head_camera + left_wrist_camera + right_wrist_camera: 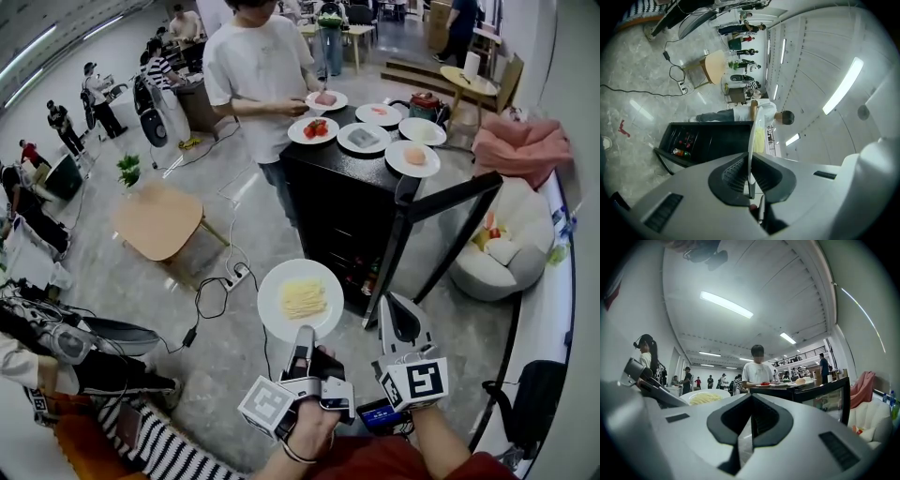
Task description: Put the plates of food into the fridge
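Observation:
A white plate (pixel 273 284) of yellow noodles (pixel 304 300) is held level by its near rim in my left gripper (pixel 303 332), which is shut on it. In the left gripper view the plate (pixel 752 140) runs edge-on between the jaws of the left gripper (pixel 750 160). My right gripper (pixel 397 304) hangs just right of the plate, shut and empty. In the right gripper view its tips (pixel 751 402) meet and the plate (pixel 705 398) shows at the left. Ahead stands the black mini fridge (pixel 330 202) with its door (pixel 450 207) swung open to the right.
Several plates of food, one with tomatoes (pixel 313 129), sit on the fridge top. A person (pixel 255 66) stands behind it, holding a plate. A low wooden table (pixel 157 219) and a power strip with cables (pixel 232 276) lie left; a white armchair (pixel 502 246) is right.

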Demonstrator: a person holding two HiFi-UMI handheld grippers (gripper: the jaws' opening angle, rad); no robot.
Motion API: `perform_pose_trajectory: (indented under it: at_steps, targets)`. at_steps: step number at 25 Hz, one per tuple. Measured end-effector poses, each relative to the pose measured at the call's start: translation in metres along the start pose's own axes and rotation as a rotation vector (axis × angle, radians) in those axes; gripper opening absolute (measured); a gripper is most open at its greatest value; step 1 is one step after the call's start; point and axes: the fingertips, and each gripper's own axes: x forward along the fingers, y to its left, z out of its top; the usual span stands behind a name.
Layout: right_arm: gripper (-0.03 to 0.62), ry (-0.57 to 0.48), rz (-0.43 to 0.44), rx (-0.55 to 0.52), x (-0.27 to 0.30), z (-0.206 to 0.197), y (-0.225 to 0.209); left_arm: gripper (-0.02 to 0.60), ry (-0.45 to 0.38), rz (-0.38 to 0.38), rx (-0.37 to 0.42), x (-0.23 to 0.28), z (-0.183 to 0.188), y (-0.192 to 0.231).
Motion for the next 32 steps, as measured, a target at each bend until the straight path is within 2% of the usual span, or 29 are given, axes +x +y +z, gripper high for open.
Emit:
perform_pose_trajectory:
  at_steps: [5, 10, 16, 20, 25, 32]
  targets:
    - [0.009, 0.011, -0.017, -0.008, 0.019, -0.010, -0.006, 0.018, 0.032, -0.011, -0.005, 0.026, 0.004, 0.002]
    - [0.009, 0.022, -0.063, -0.027, 0.043, -0.018, -0.002, 0.018, 0.101, -0.005, 0.005, 0.057, 0.018, 0.009]
    - [0.009, 0.035, -0.166, -0.022, 0.082, -0.032, -0.003, 0.018, 0.213, -0.003, 0.021, 0.104, 0.039, 0.017]
    - [0.009, 0.049, -0.226, -0.034, 0.105, -0.036, 0.009, 0.018, 0.290, 0.023, 0.014, 0.123, 0.060, 0.020]
    - [0.009, 0.068, -0.293, -0.035, 0.135, -0.036, 0.024, 0.018, 0.352, 0.036, 0.011, 0.147, 0.091, 0.016]
    - [0.009, 0.100, -0.361, -0.042, 0.152, -0.046, 0.031, 0.018, 0.431, 0.059, 0.032, 0.167, 0.103, 0.023]
